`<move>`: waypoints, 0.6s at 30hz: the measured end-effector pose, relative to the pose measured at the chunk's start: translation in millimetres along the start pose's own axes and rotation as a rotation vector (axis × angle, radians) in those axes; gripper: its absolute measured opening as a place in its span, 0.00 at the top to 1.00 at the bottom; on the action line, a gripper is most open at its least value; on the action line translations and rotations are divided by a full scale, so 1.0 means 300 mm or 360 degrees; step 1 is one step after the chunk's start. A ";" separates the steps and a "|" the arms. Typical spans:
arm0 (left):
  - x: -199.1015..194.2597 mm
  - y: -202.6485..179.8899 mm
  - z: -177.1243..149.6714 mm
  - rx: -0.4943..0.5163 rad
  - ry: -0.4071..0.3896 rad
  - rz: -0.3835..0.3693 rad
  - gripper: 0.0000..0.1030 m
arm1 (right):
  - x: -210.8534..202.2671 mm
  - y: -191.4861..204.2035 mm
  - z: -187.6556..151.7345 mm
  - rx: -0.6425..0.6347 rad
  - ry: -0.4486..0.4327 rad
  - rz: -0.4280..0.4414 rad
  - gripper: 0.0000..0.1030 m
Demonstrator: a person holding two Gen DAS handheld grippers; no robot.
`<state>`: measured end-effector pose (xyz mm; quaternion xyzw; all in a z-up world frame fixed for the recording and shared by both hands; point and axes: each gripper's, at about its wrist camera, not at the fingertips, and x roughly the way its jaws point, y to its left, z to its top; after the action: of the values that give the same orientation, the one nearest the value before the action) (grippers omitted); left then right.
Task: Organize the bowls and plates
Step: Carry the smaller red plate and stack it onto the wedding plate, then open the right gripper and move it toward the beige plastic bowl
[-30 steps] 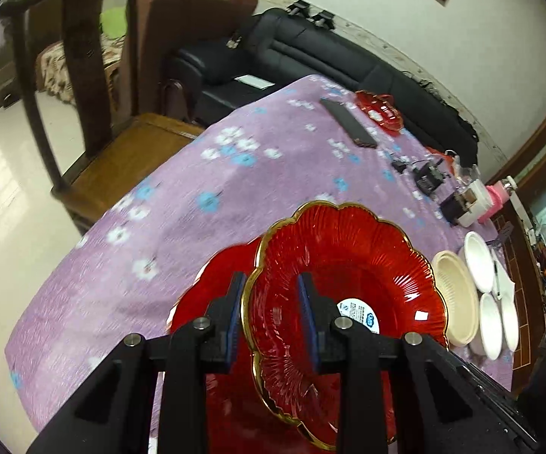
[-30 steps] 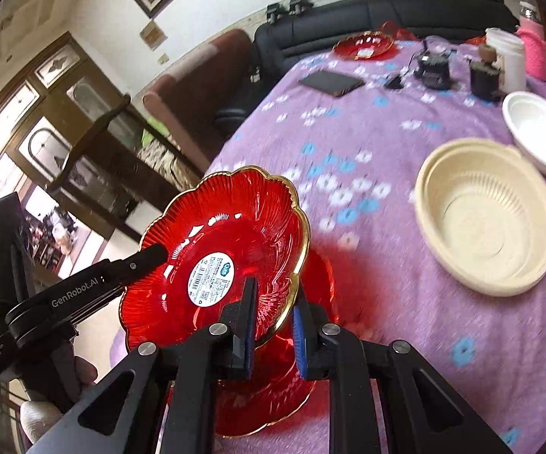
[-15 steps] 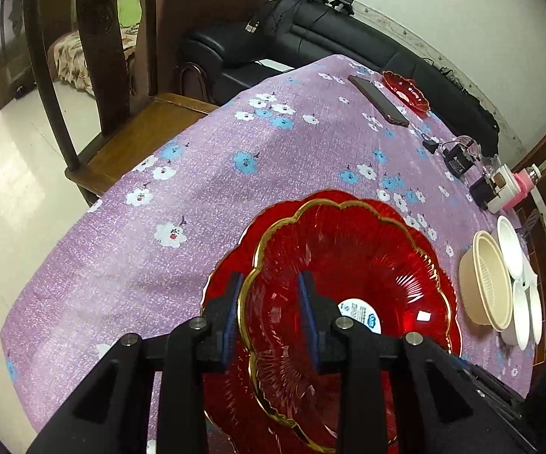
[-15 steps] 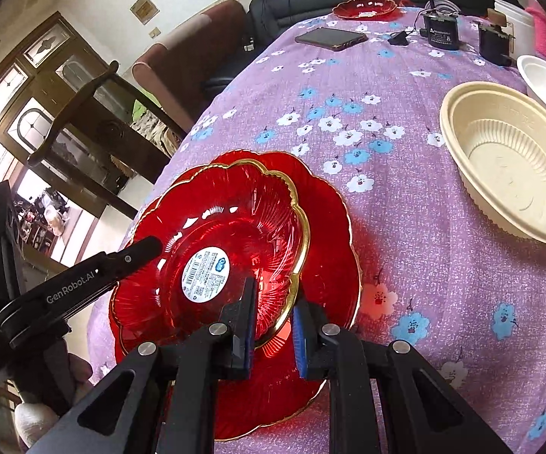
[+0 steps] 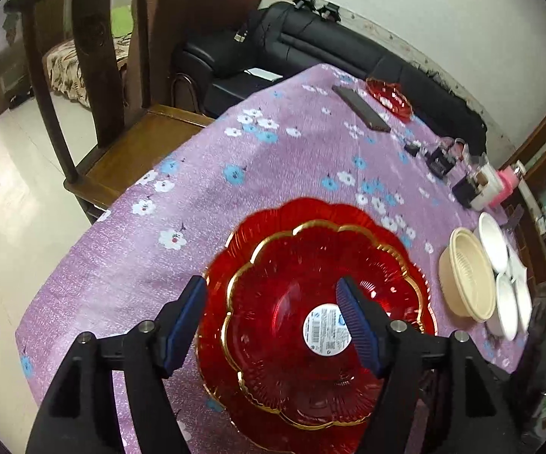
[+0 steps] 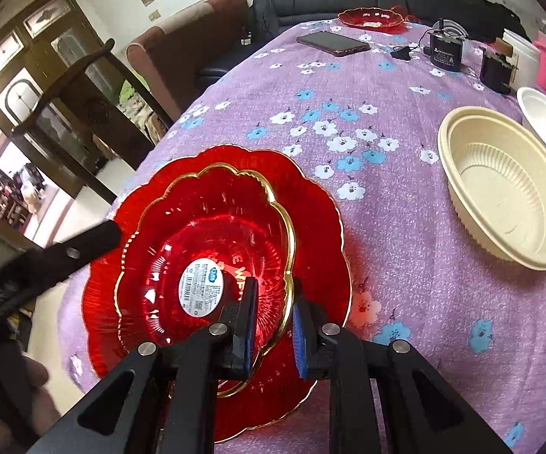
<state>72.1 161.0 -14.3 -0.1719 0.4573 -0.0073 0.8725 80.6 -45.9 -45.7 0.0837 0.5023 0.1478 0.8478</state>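
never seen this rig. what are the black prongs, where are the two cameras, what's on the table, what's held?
There is no robot arm: a person holds a two-finger gripper in each hand. Each picture comes from a fisheye camera on one gripper, looking forward along its fingers, so the black prongs are that gripper's own.

In the left wrist view, the left gripper is wide open, over the plates.

In the right wrist view, the right gripper appears to pinch the rim of the smaller red plate, which sits nested in the larger red plate.

On the purple floral tablecloth there are also a cream bowl, white bowls, a phone and a third red dish.
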 end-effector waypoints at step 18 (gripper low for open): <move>-0.306 -0.111 -0.058 0.0162 -0.0535 -0.0007 0.27 | -0.296 -0.050 -0.051 -0.0020 -0.0498 -0.0027 0.48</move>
<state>9.5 140.1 59.8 -0.1274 0.3036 -0.0034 0.9442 29.6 -89.9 16.0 0.0962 0.3638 0.1289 0.9175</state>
